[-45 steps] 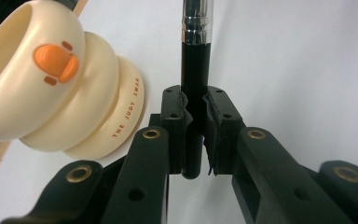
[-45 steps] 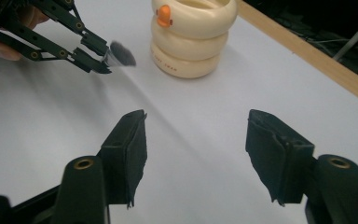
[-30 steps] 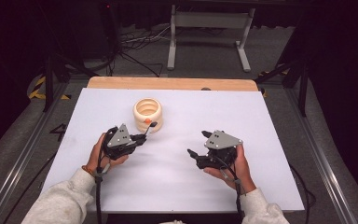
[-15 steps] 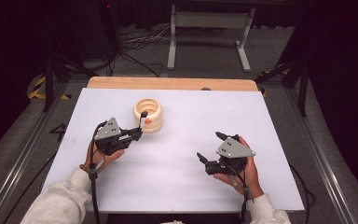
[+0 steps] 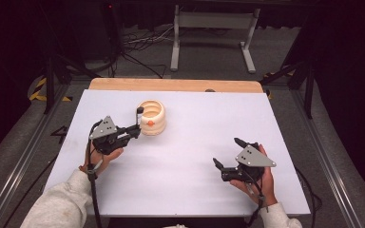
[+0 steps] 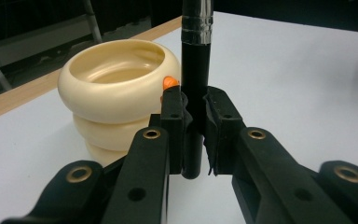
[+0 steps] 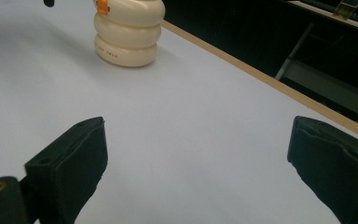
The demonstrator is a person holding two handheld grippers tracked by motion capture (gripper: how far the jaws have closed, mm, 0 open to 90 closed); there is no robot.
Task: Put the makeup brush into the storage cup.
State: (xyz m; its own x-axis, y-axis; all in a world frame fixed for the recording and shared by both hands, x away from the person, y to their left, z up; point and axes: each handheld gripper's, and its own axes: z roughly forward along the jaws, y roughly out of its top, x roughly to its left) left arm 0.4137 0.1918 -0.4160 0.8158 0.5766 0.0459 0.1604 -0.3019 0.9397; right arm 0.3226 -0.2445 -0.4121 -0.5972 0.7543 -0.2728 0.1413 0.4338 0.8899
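A cream ribbed pot (image 5: 152,114) stands on the white table, left of centre and toward the back, with a small orange spot (image 5: 150,123) on its front. My left gripper (image 5: 134,131) is just left of it, shut on a black rod (image 5: 139,117) that stands upright beside the pot's wall. In the left gripper view the rod (image 6: 194,88) carries a silver band and the pot (image 6: 114,91) sits close behind the left gripper (image 6: 195,100). My right gripper (image 5: 228,152) is at the front right, open and holding nothing. In its own view the right gripper (image 7: 200,154) faces the distant pot (image 7: 129,32).
The white table top (image 5: 204,118) has a wooden strip (image 5: 176,85) along its far edge. Beyond it on the floor stand a grey metal frame (image 5: 214,33) and loose cables (image 5: 133,47). Metal rails (image 5: 24,152) run along both sides of the table.
My left gripper has shifted a little left with the rod, which now stands more upright by the pot. My right gripper has drawn back right and toward the person.
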